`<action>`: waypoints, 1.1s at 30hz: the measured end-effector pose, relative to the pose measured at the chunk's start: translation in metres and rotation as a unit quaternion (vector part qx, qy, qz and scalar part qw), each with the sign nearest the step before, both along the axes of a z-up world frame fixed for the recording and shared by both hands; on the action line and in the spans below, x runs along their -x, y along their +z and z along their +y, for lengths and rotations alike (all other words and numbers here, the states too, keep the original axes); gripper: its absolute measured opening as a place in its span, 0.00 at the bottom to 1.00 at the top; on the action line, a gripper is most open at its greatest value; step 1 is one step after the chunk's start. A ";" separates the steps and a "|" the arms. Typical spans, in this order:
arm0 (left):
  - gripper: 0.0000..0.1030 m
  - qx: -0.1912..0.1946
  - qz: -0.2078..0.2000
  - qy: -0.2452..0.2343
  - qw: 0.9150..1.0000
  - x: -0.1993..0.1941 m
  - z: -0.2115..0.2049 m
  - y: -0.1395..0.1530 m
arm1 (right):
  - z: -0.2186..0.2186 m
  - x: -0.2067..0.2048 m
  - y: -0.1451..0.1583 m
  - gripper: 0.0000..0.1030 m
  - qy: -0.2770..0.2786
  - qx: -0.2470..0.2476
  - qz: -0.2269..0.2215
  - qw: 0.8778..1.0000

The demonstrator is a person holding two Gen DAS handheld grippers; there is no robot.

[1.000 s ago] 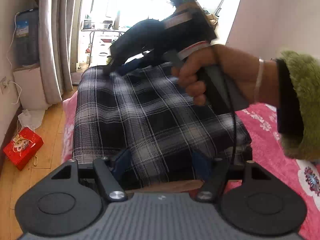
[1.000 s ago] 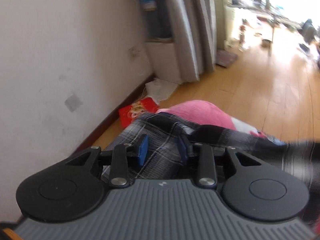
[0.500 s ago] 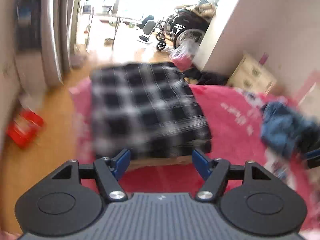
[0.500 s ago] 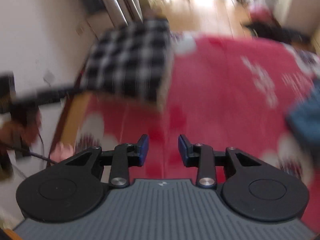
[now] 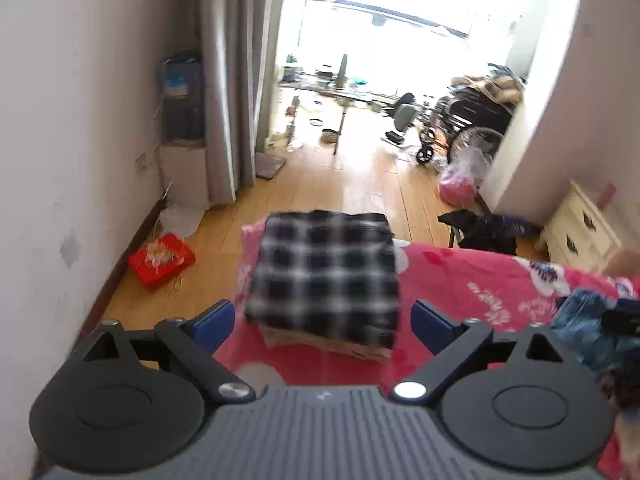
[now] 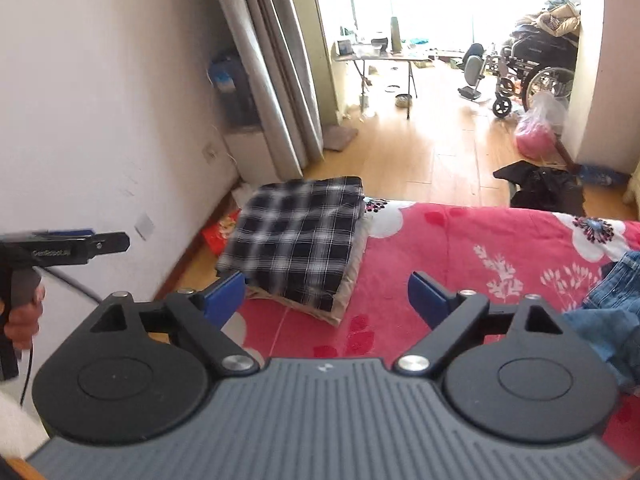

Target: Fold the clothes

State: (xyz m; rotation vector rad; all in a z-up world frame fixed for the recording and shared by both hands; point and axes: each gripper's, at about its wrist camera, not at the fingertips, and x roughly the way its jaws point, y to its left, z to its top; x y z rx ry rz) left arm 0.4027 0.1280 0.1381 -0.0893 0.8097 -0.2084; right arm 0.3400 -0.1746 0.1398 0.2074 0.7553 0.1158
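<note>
Left wrist view, left gripper (image 5: 322, 322): the jaws are seen spread wide, having just been opening; nothing is held between them, the cloth lying beyond.
Left wrist view, plaid garment (image 5: 326, 272): folded into a rectangle, laid on a tan folded piece at the far left corner of the bed (image 5: 472, 292).
Left wrist view, bed surface: covered by a red flowered quilt; blue denim clothing (image 5: 588, 320) is seen at its right edge.
Left wrist view, room: a wooden floor (image 5: 360, 184), grey curtains (image 5: 228, 80), a red box (image 5: 162, 262) by the left wall, a wheelchair (image 5: 464, 128) and a cream drawer unit (image 5: 580, 224) are seen.
Right wrist view, right gripper (image 6: 326, 298): the jaws are spread apart, having just been opening; nothing is pinched.
Right wrist view, plaid garment (image 6: 296, 236): shown at the same far left corner of the bed (image 6: 460, 256), untouched.
Right wrist view, left gripper (image 6: 86, 246): held by a hand (image 6: 24, 314) at the left; its opening cannot be told here.
Right wrist view, room: a folding table (image 6: 380, 54) stands in bright light.
</note>
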 end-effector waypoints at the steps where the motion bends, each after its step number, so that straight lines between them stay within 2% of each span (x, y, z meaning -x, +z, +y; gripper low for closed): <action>1: 0.93 0.006 0.004 0.009 1.000 0.013 -0.008 0.003 | -0.008 0.007 -0.001 0.88 0.007 -0.013 -0.001 1.000; 3: 0.93 0.011 0.002 0.022 1.000 0.048 -0.023 0.006 | -0.026 0.024 -0.003 0.94 0.031 -0.047 -0.006 0.998; 6: 0.94 0.005 -0.023 0.051 0.998 0.107 -0.041 0.012 | -0.047 0.050 -0.004 0.94 0.067 -0.083 -0.013 0.994; 9: 0.99 0.020 -0.039 0.076 0.996 0.151 -0.053 0.022 | -0.048 0.079 0.001 0.97 0.102 -0.050 -0.017 0.993; 12: 1.00 0.031 -0.043 0.097 0.994 0.175 -0.061 0.030 | -0.048 0.108 0.003 0.99 0.111 -0.019 -0.026 0.993; 15: 1.00 0.016 -0.044 0.116 0.992 0.195 -0.066 0.035 | -0.042 0.124 -0.002 0.99 0.087 -0.009 -0.022 0.996; 19: 1.00 -0.014 -0.076 0.124 0.989 0.225 -0.069 0.039 | -0.021 0.136 -0.013 0.99 0.064 0.001 -0.030 0.997; 24: 1.00 -0.044 -0.059 0.146 0.987 0.253 -0.067 0.040 | 0.008 0.172 -0.009 0.99 0.021 0.010 -0.035 0.999; 33: 1.00 -0.108 -0.049 0.135 0.984 0.286 -0.055 0.031 | 0.048 0.228 -0.001 0.99 -0.022 0.030 -0.032 0.999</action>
